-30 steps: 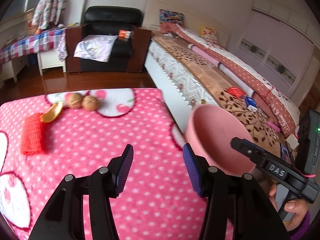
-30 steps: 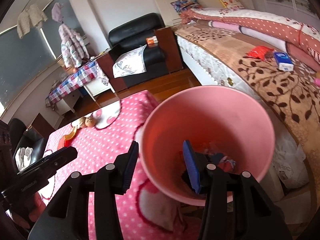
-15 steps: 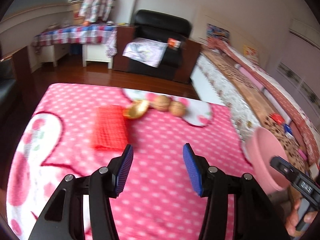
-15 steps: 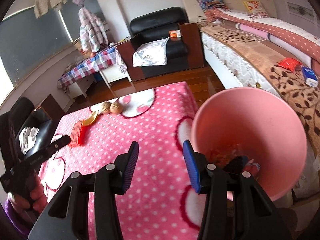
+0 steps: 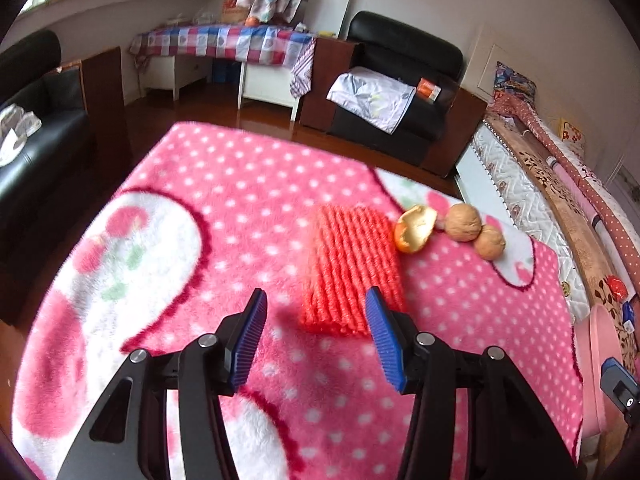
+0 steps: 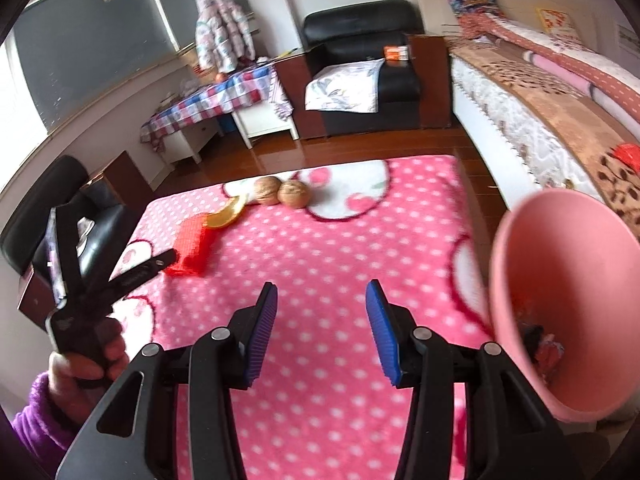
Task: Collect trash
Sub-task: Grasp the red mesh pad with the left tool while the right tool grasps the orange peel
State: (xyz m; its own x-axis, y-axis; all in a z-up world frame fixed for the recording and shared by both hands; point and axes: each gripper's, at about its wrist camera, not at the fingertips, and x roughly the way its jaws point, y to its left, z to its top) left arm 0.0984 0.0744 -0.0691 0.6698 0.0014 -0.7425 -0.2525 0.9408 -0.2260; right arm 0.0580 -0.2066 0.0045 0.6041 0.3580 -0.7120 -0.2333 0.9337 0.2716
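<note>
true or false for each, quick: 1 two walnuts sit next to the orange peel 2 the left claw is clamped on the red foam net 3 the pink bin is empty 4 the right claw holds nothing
1. Two walnuts lie beside the orange peel: true.
2. The left claw is clamped on the red foam net: false, it is open and short of the net.
3. The pink bin is empty: false, some trash lies at its bottom.
4. The right claw holds nothing: true.
</note>
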